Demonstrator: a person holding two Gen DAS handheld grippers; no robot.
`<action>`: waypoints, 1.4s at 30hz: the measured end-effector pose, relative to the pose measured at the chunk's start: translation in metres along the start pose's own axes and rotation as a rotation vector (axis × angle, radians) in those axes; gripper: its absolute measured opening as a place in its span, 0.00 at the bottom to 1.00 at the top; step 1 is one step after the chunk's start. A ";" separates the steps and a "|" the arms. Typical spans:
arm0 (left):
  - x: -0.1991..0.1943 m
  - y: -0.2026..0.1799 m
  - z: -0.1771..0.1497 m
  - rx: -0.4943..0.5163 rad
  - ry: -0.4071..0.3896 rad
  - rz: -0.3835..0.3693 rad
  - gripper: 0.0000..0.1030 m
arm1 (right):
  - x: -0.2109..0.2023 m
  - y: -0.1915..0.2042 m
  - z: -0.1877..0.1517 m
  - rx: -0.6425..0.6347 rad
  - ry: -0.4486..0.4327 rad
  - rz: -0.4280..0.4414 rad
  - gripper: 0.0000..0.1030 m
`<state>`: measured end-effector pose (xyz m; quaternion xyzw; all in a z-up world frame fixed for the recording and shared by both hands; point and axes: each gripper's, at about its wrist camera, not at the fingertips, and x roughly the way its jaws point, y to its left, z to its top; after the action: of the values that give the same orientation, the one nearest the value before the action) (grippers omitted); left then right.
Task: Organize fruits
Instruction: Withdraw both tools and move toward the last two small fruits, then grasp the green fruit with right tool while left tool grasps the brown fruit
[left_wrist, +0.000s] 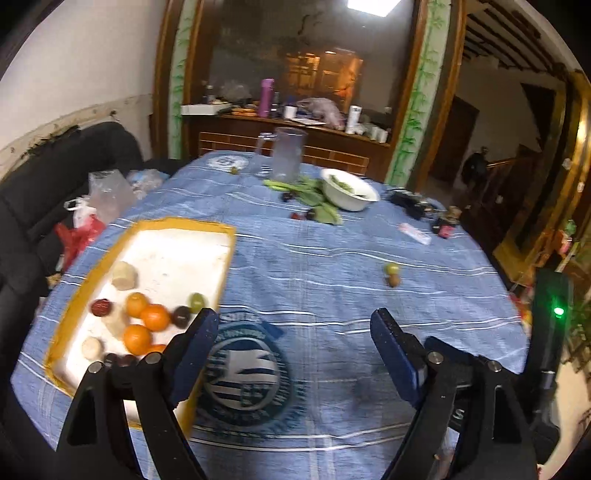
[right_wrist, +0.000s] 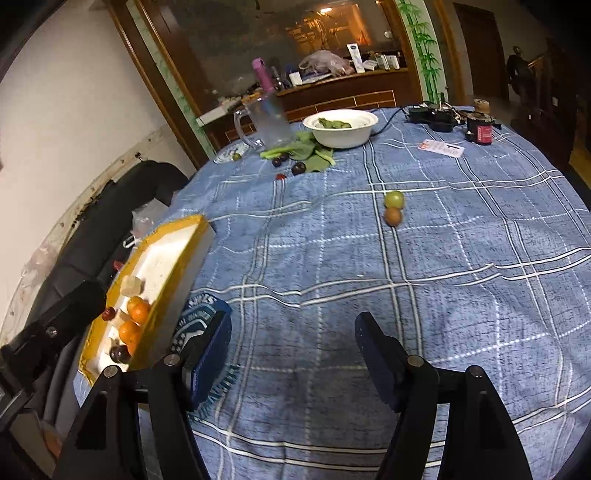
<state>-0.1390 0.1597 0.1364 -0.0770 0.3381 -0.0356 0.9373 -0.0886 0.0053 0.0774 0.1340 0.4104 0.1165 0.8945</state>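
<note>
Far beyond both gaping tongs (right_wrist: 293, 328), loose fruits (right_wrist: 393, 208).

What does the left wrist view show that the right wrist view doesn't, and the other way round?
Only the left wrist view shows the green fruit at the near end of the foam tray and the red plastic bag beside the table. Only the right wrist view shows the black-and-red canister on the far side. Both show the open, empty tongs, left and right, the oranges in the tray, the green and brown fruit pair loose on the blue tablecloth, the white bowl and the clear jug.
</note>
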 end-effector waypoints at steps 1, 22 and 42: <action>-0.002 -0.003 0.000 0.009 -0.003 -0.004 0.81 | -0.004 -0.002 0.000 0.003 -0.010 -0.002 0.72; 0.024 0.049 -0.016 -0.139 0.096 0.012 0.86 | 0.008 -0.029 -0.008 0.047 0.019 -0.090 0.73; 0.088 -0.003 -0.017 0.013 0.184 -0.097 0.67 | 0.111 -0.107 0.119 0.058 0.106 -0.154 0.45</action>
<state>-0.0820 0.1439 0.0684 -0.0834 0.4183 -0.0900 0.9000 0.0835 -0.0764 0.0375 0.1216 0.4696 0.0423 0.8734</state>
